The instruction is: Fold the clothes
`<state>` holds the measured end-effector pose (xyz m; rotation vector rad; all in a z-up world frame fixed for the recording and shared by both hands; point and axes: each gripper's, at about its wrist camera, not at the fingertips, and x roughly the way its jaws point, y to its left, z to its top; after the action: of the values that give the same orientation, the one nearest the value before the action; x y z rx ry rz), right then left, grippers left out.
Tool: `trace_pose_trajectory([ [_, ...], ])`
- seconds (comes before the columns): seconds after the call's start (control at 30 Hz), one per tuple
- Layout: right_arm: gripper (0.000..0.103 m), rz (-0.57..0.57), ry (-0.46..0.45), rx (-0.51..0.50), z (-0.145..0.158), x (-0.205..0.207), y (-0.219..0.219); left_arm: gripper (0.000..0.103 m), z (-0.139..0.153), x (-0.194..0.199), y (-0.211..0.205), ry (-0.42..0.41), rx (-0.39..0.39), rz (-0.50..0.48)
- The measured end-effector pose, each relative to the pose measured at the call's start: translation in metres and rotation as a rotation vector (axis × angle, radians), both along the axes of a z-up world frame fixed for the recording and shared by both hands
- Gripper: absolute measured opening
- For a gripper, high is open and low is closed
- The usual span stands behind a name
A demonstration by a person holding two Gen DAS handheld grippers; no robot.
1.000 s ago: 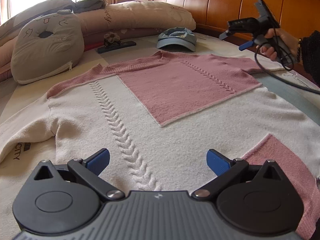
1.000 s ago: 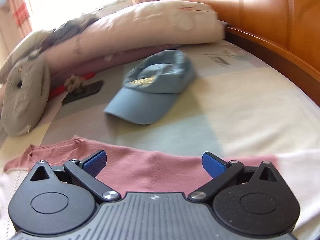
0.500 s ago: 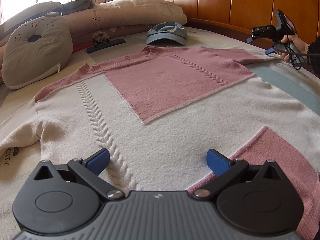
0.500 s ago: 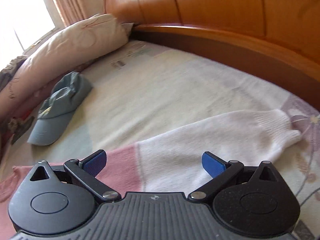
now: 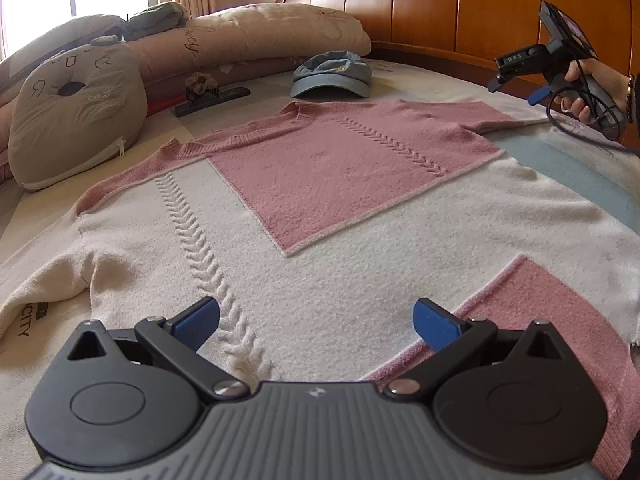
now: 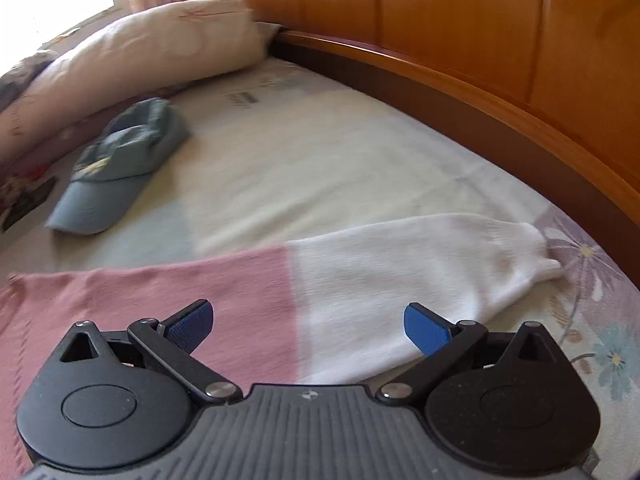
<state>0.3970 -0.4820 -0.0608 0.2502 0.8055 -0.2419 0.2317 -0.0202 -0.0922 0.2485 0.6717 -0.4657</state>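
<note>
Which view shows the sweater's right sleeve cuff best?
The right wrist view: the white sleeve lies flat on the bed, its cuff fully visible ahead of the open right tongs. The left wrist view shows the sweater body, but that sleeve runs out of sight behind the hand.

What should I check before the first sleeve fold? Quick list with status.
1. Sweater spread flat on bed: ok.
2. Left gripper open, holding nothing: ok.
3. Right gripper open, above the sleeve, empty: ok.
4. Sleeve lying straight, cuff visible: ok.
5. Blue cap off the sweater, beyond the collar: ok.
6. Other sleeve fully laid out: cannot tell, it runs out of frame.
</note>
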Motion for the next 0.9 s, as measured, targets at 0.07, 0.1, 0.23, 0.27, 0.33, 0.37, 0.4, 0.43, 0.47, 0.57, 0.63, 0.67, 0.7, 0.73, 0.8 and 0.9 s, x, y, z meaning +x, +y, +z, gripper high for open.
trace_pose_trajectory([
  [0.07, 0.103, 0.125, -0.022, 0.005, 0.008, -0.007, 0.036, 0.102, 0.003, -0.002, 0.0, -0.008, -0.007, -0.004],
  [0.1, 0.103, 0.186, -0.032, 0.009, 0.011, -0.01, 0.054, 0.102, 0.004, -0.003, 0.001, -0.01, -0.011, -0.006],
  [0.23, 0.103, 0.38, -0.027, 0.083, 0.011, -0.013, 0.121, 0.102, 0.008, -0.005, 0.004, -0.016, -0.025, -0.003],
  [0.27, 0.103, 0.419, -0.029, 0.117, 0.012, -0.015, 0.135, 0.102, 0.009, -0.005, 0.006, -0.018, -0.027, 0.001],
  [0.33, 0.103, 0.477, -0.031, 0.169, 0.01, -0.014, 0.159, 0.102, 0.011, -0.005, 0.008, -0.022, -0.031, 0.008],
  [0.37, 0.103, 0.498, -0.031, 0.189, 0.008, -0.013, 0.17, 0.102, 0.012, -0.005, 0.009, -0.024, -0.033, 0.012],
  [0.4, 0.103, 0.52, -0.031, 0.208, 0.006, -0.013, 0.18, 0.102, 0.012, -0.005, 0.01, -0.024, -0.038, 0.013],
  [0.43, 0.103, 0.535, -0.028, 0.222, 0.003, -0.011, 0.189, 0.102, 0.012, -0.004, 0.01, -0.02, -0.042, 0.014],
  [0.47, 0.103, 0.522, -0.009, 0.207, -0.003, -0.008, 0.193, 0.102, 0.011, -0.004, 0.011, -0.017, -0.043, 0.015],
  [0.57, 0.103, 0.469, 0.046, 0.125, -0.021, -0.003, 0.195, 0.102, 0.007, -0.002, 0.011, -0.005, -0.04, 0.014],
  [0.63, 0.103, 0.475, 0.04, 0.11, -0.027, -0.009, 0.187, 0.102, 0.005, -0.001, 0.012, -0.002, -0.042, 0.02],
  [0.67, 0.103, 0.478, 0.034, 0.123, -0.027, -0.014, 0.182, 0.102, 0.004, 0.001, 0.013, 0.006, -0.05, 0.024],
  [0.7, 0.103, 0.475, 0.034, 0.139, -0.027, -0.019, 0.176, 0.102, 0.002, 0.003, 0.013, 0.021, -0.062, 0.028],
  [0.73, 0.103, 0.473, 0.035, 0.147, -0.027, -0.024, 0.171, 0.102, 0.0, 0.004, 0.013, 0.034, -0.07, 0.028],
  [0.8, 0.103, 0.446, 0.034, 0.169, -0.019, -0.033, 0.165, 0.102, -0.005, 0.006, 0.012, 0.052, -0.069, 0.029],
  [0.9, 0.103, 0.411, 0.024, 0.219, -0.008, -0.049, 0.159, 0.102, -0.009, 0.006, 0.008, 0.057, -0.053, 0.032],
])
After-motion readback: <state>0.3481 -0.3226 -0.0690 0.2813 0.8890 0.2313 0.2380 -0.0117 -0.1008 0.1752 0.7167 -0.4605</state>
